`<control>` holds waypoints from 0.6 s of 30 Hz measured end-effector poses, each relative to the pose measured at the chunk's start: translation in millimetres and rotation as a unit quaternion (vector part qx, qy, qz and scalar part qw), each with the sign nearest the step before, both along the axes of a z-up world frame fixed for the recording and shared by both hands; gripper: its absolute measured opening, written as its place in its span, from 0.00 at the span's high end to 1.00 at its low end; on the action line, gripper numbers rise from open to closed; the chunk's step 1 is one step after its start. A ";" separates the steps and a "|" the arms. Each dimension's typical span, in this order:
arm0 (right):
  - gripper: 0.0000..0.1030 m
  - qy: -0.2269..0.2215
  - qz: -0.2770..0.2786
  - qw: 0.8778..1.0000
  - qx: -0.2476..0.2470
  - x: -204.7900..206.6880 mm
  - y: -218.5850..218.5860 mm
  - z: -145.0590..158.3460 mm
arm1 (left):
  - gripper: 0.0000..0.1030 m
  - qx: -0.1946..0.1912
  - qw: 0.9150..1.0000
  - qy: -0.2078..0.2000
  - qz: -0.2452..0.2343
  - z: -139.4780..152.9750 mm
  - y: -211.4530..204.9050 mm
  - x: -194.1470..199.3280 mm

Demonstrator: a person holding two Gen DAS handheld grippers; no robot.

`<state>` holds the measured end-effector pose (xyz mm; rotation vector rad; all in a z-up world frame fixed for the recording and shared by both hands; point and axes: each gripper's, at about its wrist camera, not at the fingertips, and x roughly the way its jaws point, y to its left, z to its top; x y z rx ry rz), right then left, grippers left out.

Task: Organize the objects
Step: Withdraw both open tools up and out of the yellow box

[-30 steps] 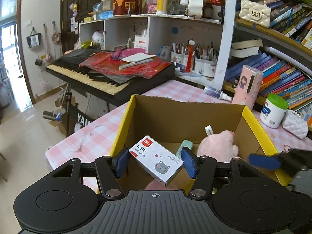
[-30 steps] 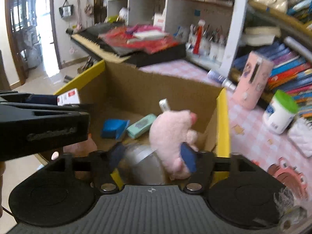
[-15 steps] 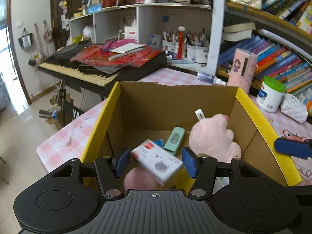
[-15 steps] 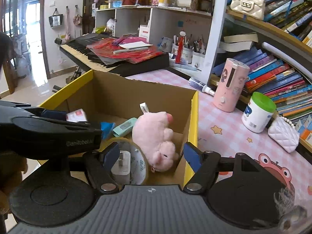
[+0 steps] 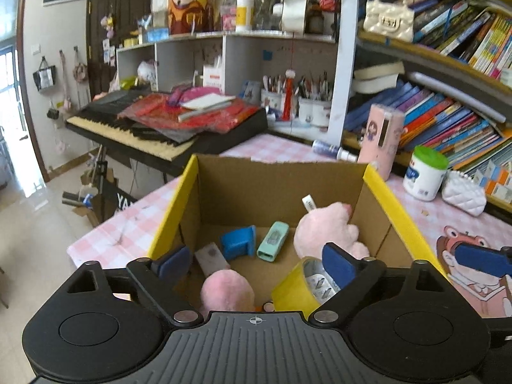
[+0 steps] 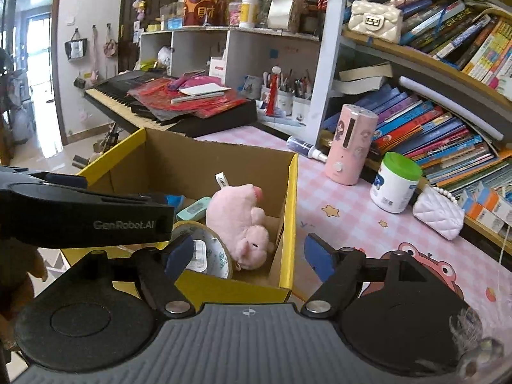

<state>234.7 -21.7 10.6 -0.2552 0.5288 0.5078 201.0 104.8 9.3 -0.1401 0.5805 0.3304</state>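
A yellow-edged cardboard box (image 5: 172,211) (image 6: 291,198) stands on the pink checked table. Inside lie a pink plush pig (image 5: 323,230) (image 6: 238,220), a mint case (image 5: 272,244), a blue object (image 5: 238,244), a white staple box (image 5: 211,259), a pink fluffy ball (image 5: 225,292) and a yellow tape roll (image 5: 300,288) (image 6: 204,252). My left gripper (image 5: 254,264) is open and empty above the box's near side. My right gripper (image 6: 244,257) is open and empty over the box's near right corner.
On the table right of the box stand a pink cylinder (image 6: 350,144), a green-lidded jar (image 6: 395,187) and a white quilted purse (image 6: 438,214). A keyboard (image 5: 153,131) with red cloth is behind. Bookshelves (image 6: 432,121) fill the right.
My left gripper opened and the white staple box dropped from it into the cardboard box. My right gripper drew back and to the right, off the plush pig and tape roll.
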 end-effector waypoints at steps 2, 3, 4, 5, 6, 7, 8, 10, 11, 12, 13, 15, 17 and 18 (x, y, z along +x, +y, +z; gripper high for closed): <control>0.20 -0.003 -0.006 1.000 0.001 -7.6 -0.1 1.6 | 0.07 0.000 1.000 -0.010 0.002 5.9 -0.7 -9.9; 0.17 -0.004 -0.011 1.000 0.002 -9.9 0.0 1.8 | 0.05 0.000 1.000 -0.015 0.003 9.3 -0.5 -15.2; 0.16 -0.002 -0.018 1.000 0.003 -12.9 0.1 1.6 | 0.05 0.000 1.000 -0.020 0.005 11.8 -0.5 -19.7; 0.15 0.002 -0.025 1.000 0.003 -15.6 0.3 0.9 | 0.04 0.000 1.000 -0.025 0.007 14.2 -0.3 -25.0; 0.13 0.006 -0.034 0.999 0.003 -18.2 0.8 -0.2 | 0.03 0.001 1.000 -0.029 0.008 15.9 -0.1 -31.1; 0.11 0.010 -0.042 0.999 0.003 -20.4 1.1 -1.2 | 0.03 0.003 0.999 -0.032 0.010 17.2 0.1 -36.1; 0.11 0.014 -0.051 0.999 0.002 -22.6 1.3 -2.5 | 0.02 0.004 0.999 -0.034 0.011 17.9 0.4 -40.1; 0.07 0.018 -0.072 0.997 -0.002 -27.7 2.7 -4.2 | 0.01 0.009 0.999 -0.035 0.012 17.6 1.0 -49.9; 0.06 0.019 -0.079 0.997 -0.004 -29.6 2.9 -4.8 | 0.01 0.009 0.999 -0.035 0.013 16.7 2.1 -54.0; 0.06 0.019 -0.087 0.996 -0.005 -32.6 3.6 -5.4 | 0.01 0.008 0.999 -0.033 0.013 15.5 2.5 -58.2; 0.04 0.020 -0.094 0.995 -0.006 -36.2 4.3 -5.9 | 0.01 0.004 0.999 -0.030 0.013 14.3 3.7 -62.6; 0.02 0.021 -0.102 0.995 -0.008 -44.1 5.4 -7.5 | 0.00 -0.005 1.000 -0.026 0.011 11.3 5.9 -71.8; 0.02 0.021 -0.107 0.994 -0.012 -53.2 7.0 -9.2 | 0.00 -0.014 1.000 -0.023 0.008 8.8 7.7 -81.1; 0.00 0.022 -0.109 0.994 -0.016 -58.1 7.9 -10.6 | 0.00 -0.017 1.000 -0.020 0.005 7.7 8.5 -86.0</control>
